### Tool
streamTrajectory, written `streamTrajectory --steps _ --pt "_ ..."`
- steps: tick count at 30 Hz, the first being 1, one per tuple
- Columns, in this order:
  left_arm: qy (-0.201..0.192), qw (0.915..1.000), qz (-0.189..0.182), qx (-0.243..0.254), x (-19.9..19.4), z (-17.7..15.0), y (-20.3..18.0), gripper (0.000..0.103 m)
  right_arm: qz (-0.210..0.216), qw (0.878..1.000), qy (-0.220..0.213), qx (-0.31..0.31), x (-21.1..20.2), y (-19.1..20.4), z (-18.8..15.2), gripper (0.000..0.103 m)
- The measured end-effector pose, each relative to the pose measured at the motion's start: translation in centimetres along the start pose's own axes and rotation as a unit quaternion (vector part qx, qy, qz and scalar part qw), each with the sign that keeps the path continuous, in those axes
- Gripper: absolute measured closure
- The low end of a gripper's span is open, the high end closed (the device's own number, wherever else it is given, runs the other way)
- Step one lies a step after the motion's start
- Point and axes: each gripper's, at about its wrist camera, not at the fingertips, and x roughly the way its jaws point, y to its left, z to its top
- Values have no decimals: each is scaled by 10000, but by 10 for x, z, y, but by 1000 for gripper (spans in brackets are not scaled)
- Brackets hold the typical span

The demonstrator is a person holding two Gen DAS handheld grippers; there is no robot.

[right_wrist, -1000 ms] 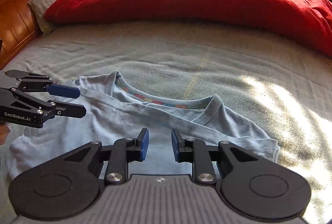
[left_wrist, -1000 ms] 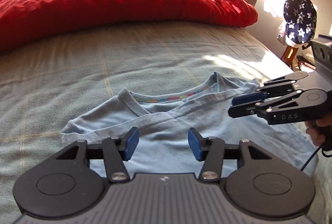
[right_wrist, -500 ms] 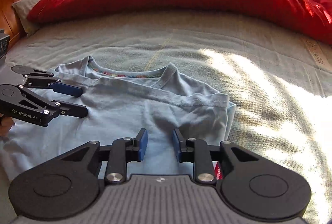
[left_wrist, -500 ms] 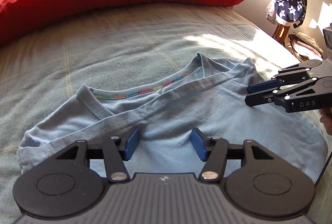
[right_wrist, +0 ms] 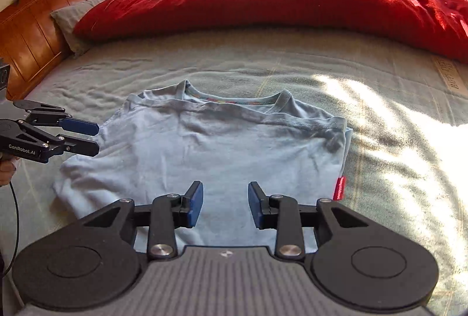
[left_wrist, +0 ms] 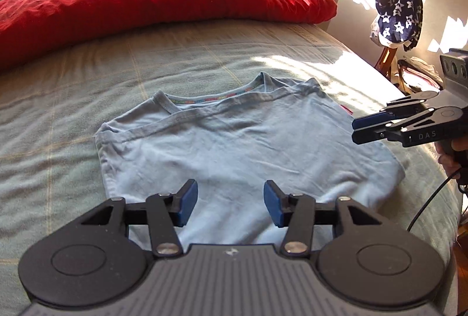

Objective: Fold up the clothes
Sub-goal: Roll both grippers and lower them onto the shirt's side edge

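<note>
A light blue T-shirt (left_wrist: 242, 146) lies folded on the bed, its collar with rainbow stitching at the far side; it also shows in the right wrist view (right_wrist: 204, 149). My left gripper (left_wrist: 230, 206) hovers open and empty above the shirt's near edge. My right gripper (right_wrist: 224, 204) is open and empty above the near edge too. Each gripper shows in the other's view: the right one (left_wrist: 358, 130) at the shirt's right side, the left one (right_wrist: 95, 137) at its left side, both apart from the cloth.
A red duvet (left_wrist: 146, 3) lies across the far part of the grey-green bed cover (left_wrist: 58, 99). A wooden headboard (right_wrist: 32, 32) and grey pillow (right_wrist: 73, 20) are at the left. A star-patterned cloth (left_wrist: 399, 11) hangs beyond the bed's right edge.
Both grippers have pulled back and up from the shirt, and both have opened wider. The shirt now lies flatter, as a more compact folded shape.
</note>
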Motion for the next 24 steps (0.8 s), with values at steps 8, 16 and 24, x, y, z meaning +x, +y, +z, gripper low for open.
streamTrajectory --steps 8,16,24 --pt "285 9968 155 -727 6 -48 12 63 191 9996 -11 212 -19 17 -42 65" --pt "84 9985 249 -486 -24 -45 -5 60 212 9980 -179 561 -43 16 -66 65" --pt "13 9997 87 -217 9 -27 -40 61 539 9980 -295 163 5 61 -35 65"
